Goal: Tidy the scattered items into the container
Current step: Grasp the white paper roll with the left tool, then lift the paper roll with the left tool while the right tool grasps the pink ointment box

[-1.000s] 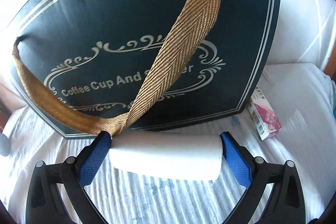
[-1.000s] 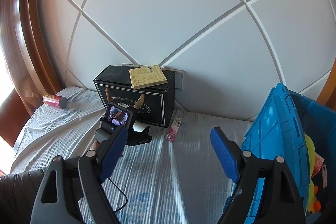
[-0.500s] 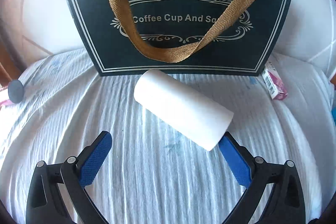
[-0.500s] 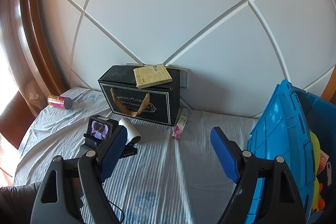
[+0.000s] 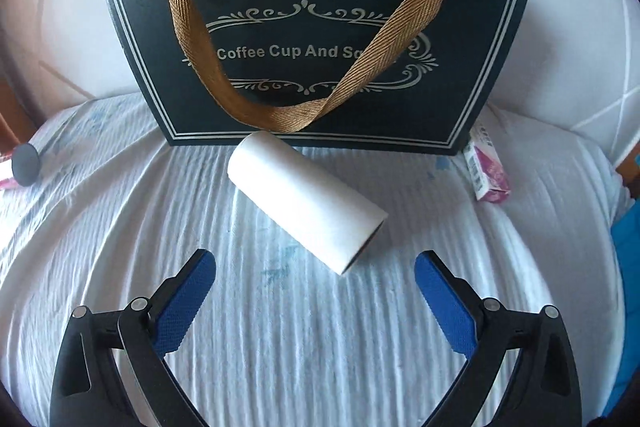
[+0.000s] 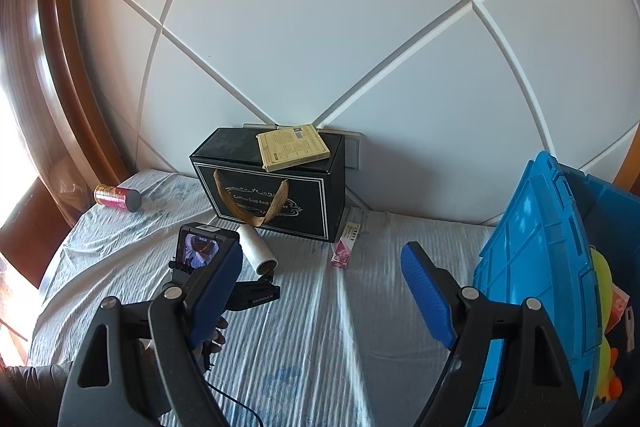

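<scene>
1. Roll of white paper point(image 5: 306, 201) lies on its side on the striped bedsheet point(image 5: 320, 347), slantwise, far end just in front of the black gift box point(image 5: 320, 27) and under the low loop of its brown strap point(image 5: 276, 115); near end points toward the left gripper point(image 5: 315, 291).
2. Left gripper: jaws stand wide apart, nothing between the pads, roll lying free just ahead of the tips. Right gripper point(image 6: 320, 291): jaws also wide, empty, hovering over bare sheet beside the blue container point(image 6: 532, 267).
3. Step in hand, as I judge it: take up the roll with the left gripper and carry it across to the container.
4. Doing it well: turn the wrist so the pads line up square to the roll's long sides, not its ends; the roll sits at a slant, so a straight-in close would likely catch a corner and skid it.
5. Come down over the middle of the roll, clear of the strap, or the strap may get pinched with it.
6. Close gently; the tube looks hollow at the near end and may crush, though its wall thickness is hard to read from here.
7. Sheet is soft and rucked: press lightly, lift straight up.
8. Left to tidy afterward: pink carton point(image 5: 490, 171), red can point(image 6: 117, 198), yellow packet point(image 6: 293, 146) on the box top.
</scene>
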Demonstrator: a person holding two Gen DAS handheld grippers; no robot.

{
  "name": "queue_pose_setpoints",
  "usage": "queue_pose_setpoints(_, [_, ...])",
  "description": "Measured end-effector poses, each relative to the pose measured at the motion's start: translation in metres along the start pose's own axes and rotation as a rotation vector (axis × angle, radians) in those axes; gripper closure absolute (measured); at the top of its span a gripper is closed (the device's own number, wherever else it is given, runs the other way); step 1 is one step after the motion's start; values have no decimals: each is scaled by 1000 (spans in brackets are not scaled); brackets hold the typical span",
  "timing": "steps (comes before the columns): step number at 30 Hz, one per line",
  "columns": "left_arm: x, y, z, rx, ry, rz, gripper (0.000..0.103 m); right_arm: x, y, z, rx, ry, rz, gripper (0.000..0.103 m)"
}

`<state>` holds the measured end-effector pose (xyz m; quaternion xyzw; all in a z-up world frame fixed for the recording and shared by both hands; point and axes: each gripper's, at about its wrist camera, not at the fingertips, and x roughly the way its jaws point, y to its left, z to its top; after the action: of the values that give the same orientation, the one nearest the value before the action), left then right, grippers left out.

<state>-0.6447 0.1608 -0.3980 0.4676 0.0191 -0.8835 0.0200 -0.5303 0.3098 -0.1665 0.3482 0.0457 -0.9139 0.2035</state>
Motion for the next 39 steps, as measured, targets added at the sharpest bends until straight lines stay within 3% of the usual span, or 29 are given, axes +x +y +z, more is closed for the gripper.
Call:
queue_pose_setpoints(4, [15,4,21,-48,6,42,2,-1,-1,0,5,-3,-5,22])
queue_pose_setpoints(9, [52,12,37,-172,114,65,4,-2,-3,0,8,-6,-9,22])
queue_pose_setpoints(12, [63,22,41,-241,155,45,45,-2,-4,0,11,-6,-14,22])
queue_pose_setpoints(13, [62,23,41,-245,153,44,51,-1,-5,0,14,-4,-14,22])
queue_pose_setpoints(21, [33,32,30,-178,107,13,54,1,-4,-1,15,12,-31,22])
queue_pose_setpoints(30, [-52,71,3,-149,43,5,55,21,10,-15,-87,59,-117,22])
queue_pose_setpoints(35, [-100,109,-11,-158,15,3,55,45,23,-30,-137,117,-135,22])
queue_pose_setpoints(39, [-135,126,-29,-142,-15,7,55,88,21,-29,-39,156,-92,22])
